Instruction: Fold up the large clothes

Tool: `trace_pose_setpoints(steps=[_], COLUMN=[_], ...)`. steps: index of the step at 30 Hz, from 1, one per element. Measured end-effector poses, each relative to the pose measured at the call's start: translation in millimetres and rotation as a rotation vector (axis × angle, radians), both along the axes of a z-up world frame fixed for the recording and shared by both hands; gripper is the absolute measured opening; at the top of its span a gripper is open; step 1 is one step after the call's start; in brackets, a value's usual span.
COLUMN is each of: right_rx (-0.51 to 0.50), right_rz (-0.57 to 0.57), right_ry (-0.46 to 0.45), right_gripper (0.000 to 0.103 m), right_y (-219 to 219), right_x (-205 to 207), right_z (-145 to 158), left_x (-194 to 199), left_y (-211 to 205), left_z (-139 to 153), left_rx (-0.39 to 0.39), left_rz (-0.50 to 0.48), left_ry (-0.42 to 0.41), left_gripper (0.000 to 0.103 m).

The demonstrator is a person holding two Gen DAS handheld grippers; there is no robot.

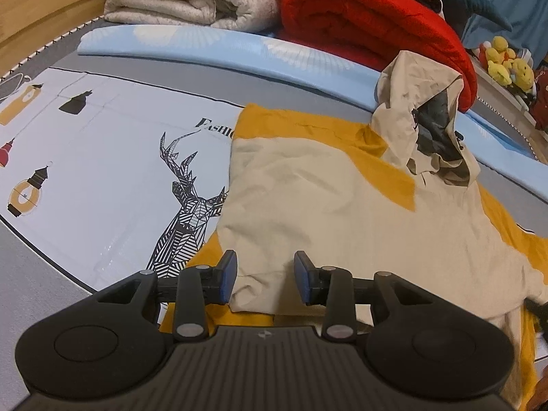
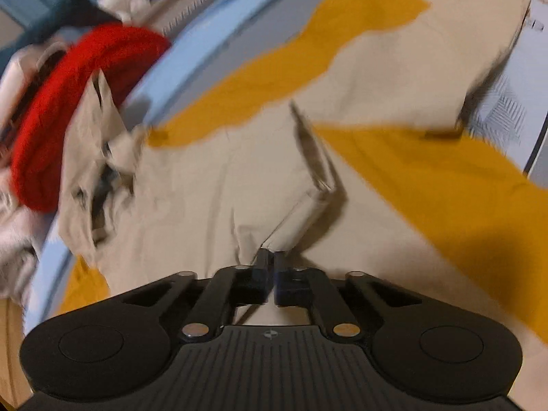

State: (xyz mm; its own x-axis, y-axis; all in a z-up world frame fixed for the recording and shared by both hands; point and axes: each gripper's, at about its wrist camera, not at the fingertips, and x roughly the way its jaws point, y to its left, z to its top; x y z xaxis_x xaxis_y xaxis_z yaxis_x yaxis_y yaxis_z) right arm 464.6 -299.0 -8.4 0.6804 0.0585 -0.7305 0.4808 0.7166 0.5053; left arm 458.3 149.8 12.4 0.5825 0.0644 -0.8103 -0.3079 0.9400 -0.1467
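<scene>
Now, left gripper (image 1: pixel 265 275): fingers parted, hovering over the hoodie's near edge.
Right gripper (image 2: pixel 270 267): pinched on a fold of hoodie fabric.
Hoodie (image 1: pixel 342 205): beige-and-yellow, spread on the bedsheet (image 1: pixel 102 178), hood far right.
Writing: "FASHIO…" above the deer print (image 1: pixel 191 202).

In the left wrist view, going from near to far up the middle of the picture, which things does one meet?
Left gripper, open → beige and yellow hooded jacket, spread flat → grey sheet → light blue mat → folded cream quilt beside the rolled red blanket.
</scene>
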Motion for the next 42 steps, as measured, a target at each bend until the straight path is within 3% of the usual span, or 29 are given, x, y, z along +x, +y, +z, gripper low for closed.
trace_pose_setpoints(steps=[3,9,12,14,15,19,24,26,28,34,37,40,42], right_rx=[-0.096,-0.237,-0.140,-0.037,0.007,0.071,0.049,0.067,0.100,-0.082,-0.133,-0.255,-0.243], right_rz=[-0.058,-0.154,-0.015,0.060,0.069,0.019,0.024,0.032,0.028,-0.048,-0.087,-0.180,-0.210], right_ry=[-0.086,-0.065,-0.101,-0.057,-0.018,0.105,0.064,0.055,0.034,-0.069,-0.028,0.026,0.016], right_gripper=[0.000,0.005,0.023,0.049,0.050,0.050,0.046,0.014,0.001,0.000,0.002,0.006,0.011], right_y=[-5,-15,-9,-9,-9,-15,-19,-20,-26,-15,-13,-17,-23], right_x=[-4,-6,11,20,23,28,32,34,31,15,13,11,10], right_z=[21,27,21,7,-2,-31,-33,-36,-36,7,15,14,15], left_x=[1,4,5,5,5,4,5,7,8,8,9,10,11], left_y=[-1,-3,-5,-1,0,-1,-13,-17,-18,-21,-23,-20,-20], left_z=[-4,-24,-48,-57,-56,-38,-18,-18,-18,-10,-18,-34,-40], left_rx=[-0.005,-0.005,0.067,0.087,0.081,0.062,0.070,0.080,0.080,0.089,0.071,0.037,0.034], left_rz=[-0.005,-0.028,-0.045,-0.026,-0.019,0.014,-0.013,-0.021,-0.023,-0.033,-0.047,-0.045,-0.041], left_ry=[0.014,0.062,0.154,0.187,0.186,0.132,0.068,0.069,0.068,0.034,0.055,0.118,0.147], left_gripper=[0.040,0.041,0.041,0.042,0.042,0.042,0.049,0.049,0.049,0.049,0.049,0.049,0.049])
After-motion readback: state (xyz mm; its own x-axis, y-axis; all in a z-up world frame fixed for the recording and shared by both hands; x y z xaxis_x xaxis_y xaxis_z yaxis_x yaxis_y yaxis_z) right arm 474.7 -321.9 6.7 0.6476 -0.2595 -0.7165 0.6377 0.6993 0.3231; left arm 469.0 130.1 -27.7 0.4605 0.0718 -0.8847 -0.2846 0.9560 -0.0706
